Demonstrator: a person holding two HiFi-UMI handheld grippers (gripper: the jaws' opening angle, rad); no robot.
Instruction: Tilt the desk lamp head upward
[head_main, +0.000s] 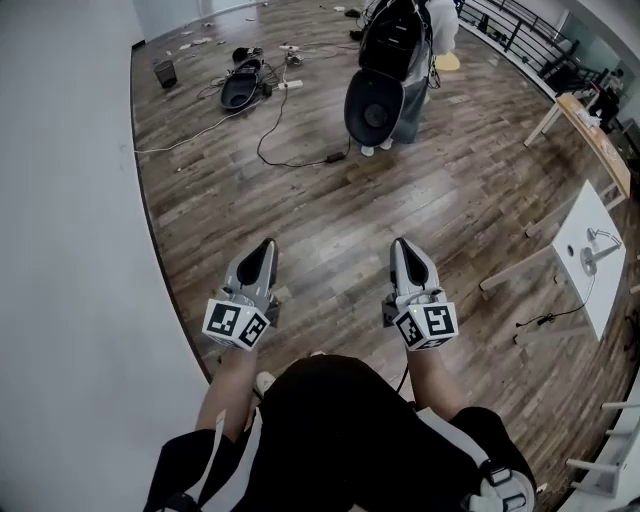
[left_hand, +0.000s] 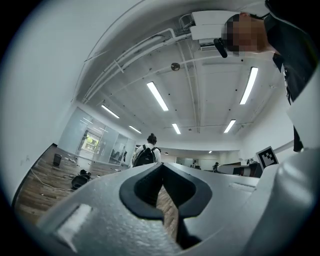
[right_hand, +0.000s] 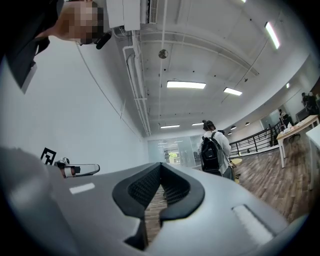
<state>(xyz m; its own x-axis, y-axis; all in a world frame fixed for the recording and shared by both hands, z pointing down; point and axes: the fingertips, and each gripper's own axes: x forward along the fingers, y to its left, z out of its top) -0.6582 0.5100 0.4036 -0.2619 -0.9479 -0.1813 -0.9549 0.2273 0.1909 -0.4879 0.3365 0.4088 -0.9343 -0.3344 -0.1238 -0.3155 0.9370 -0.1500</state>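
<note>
Your left gripper (head_main: 263, 250) and right gripper (head_main: 402, 250) are both clenched shut with nothing between the jaws. They are held level in front of your waist over the bare wooden floor (head_main: 330, 215).

The desk lamp (head_main: 590, 252) stands well off to your right on the white table (head_main: 590, 312), out of reach from here, so the job has not really begun. Turn right and walk to the table first. Spread the jaws of one gripper before you arrive, then take the lamp head from the side, not by the thin arm. The base looks light, so steady it with the other gripper and lift the head slowly.

Farther off, a person with a backpack (head_main: 395, 60) stands clear of your path.
</note>
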